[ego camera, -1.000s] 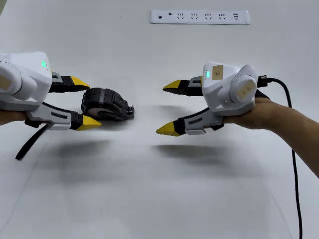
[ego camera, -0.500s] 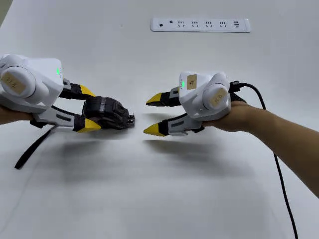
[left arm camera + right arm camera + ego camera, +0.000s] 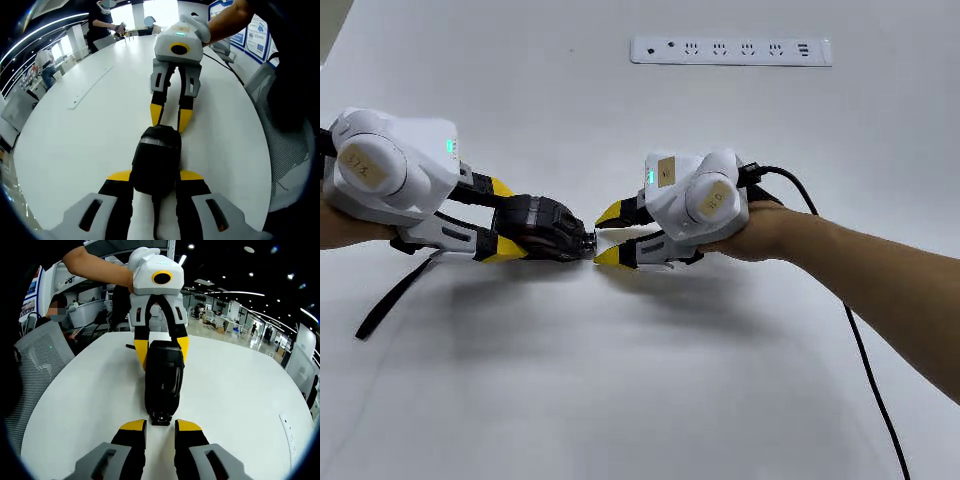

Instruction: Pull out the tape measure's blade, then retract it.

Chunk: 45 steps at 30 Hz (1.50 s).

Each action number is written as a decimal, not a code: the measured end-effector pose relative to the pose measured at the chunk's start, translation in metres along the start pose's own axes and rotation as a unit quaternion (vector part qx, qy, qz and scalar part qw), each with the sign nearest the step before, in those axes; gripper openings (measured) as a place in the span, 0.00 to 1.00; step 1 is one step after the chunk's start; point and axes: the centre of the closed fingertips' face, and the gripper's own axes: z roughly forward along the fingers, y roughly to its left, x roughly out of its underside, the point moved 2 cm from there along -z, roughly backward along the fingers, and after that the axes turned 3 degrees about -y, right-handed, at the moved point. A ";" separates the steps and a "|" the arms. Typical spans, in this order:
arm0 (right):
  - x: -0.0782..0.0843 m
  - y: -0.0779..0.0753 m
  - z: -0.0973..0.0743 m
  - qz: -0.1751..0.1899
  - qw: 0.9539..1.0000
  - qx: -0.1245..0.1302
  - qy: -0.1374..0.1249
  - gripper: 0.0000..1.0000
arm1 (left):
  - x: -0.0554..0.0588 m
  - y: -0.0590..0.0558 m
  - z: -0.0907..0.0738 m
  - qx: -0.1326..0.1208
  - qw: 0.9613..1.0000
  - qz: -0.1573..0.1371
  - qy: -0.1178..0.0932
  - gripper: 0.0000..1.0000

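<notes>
A black tape measure (image 3: 545,227) sits on the white table (image 3: 620,380), and my left gripper (image 3: 508,218) is shut on its body. Its blade hook (image 3: 588,243) points right. My right gripper (image 3: 606,236) is open, its yellow tips just right of the hook, one above and one below. In the left gripper view the tape measure (image 3: 157,155) sits between my left gripper's (image 3: 156,176) tips, with the right gripper (image 3: 170,114) facing it. In the right gripper view the hook (image 3: 161,418) lies between the tips of the right gripper (image 3: 160,426), apart from both.
A white power strip (image 3: 730,50) lies at the far edge of the table. A black strap (image 3: 395,295) trails from the left side toward me. The right gripper's black cable (image 3: 865,360) runs along the person's forearm. People and desks show in the room behind.
My right gripper moved left up to the tape measure's hook and its jaws narrowed. My left gripper shut on the tape measure's body and shifted slightly right.
</notes>
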 end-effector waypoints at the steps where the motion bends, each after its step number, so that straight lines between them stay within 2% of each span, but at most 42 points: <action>1: 0.000 0.001 0.002 0.001 1.000 -0.003 0.000 0.18 | 0.000 0.001 0.000 0.000 1.000 -0.004 0.001 0.27; 12: -0.002 -0.002 0.007 0.010 1.000 -0.003 -0.004 0.12 | 0.002 0.000 0.000 0.010 1.000 -0.006 -0.002 0.26; 18: -0.002 -0.001 0.008 -0.006 1.000 -0.002 -0.005 0.12 | 0.002 0.000 0.001 0.016 1.000 -0.012 0.000 0.26; 45: -0.002 -0.002 0.006 -0.024 1.000 -0.005 0.005 0.09 | 0.003 0.000 0.000 0.022 0.999 -0.024 0.002 0.25</action>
